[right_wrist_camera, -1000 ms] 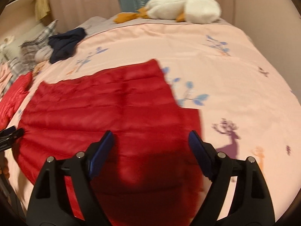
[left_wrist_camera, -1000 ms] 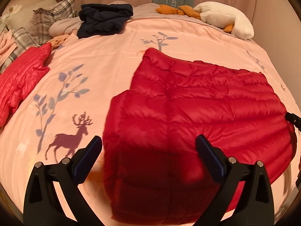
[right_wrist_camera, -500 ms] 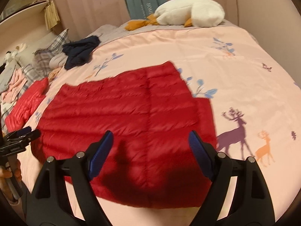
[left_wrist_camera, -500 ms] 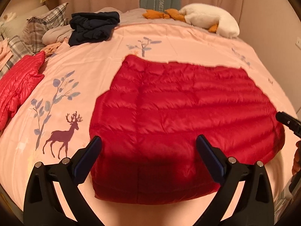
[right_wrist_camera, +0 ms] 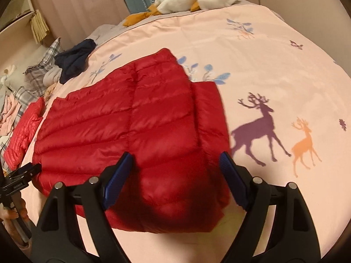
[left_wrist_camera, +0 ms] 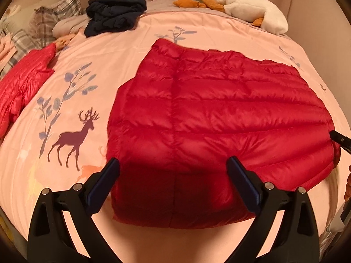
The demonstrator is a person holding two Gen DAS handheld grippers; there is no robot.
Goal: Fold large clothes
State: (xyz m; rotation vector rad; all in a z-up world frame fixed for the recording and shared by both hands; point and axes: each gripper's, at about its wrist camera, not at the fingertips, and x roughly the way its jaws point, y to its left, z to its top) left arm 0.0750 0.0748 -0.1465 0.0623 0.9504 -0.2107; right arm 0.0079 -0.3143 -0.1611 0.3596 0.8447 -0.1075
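Note:
A dark red quilted down jacket (left_wrist_camera: 208, 114) lies flat on the pink deer-print bedspread (left_wrist_camera: 72, 83), folded into a rough rectangle. It also shows in the right wrist view (right_wrist_camera: 136, 131), with a narrower folded strip along its right side. My left gripper (left_wrist_camera: 173, 171) is open and empty, above the jacket's near edge. My right gripper (right_wrist_camera: 175, 164) is open and empty, above the jacket's near right part. The tip of the right gripper shows at the right edge of the left wrist view (left_wrist_camera: 341, 140). The left gripper shows at the left edge of the right wrist view (right_wrist_camera: 19, 173).
A second red quilted garment (left_wrist_camera: 24, 83) lies at the bed's left edge. A dark navy garment (left_wrist_camera: 114, 15) and plaid pillows (left_wrist_camera: 54, 15) lie at the far left. A white plush goose (left_wrist_camera: 252, 11) rests at the head of the bed. A wall runs along the right.
Both grippers have pulled back and risen from the jacket, staying open. More of the folded jacket and bedspread shows now. The jacket itself lies as before.

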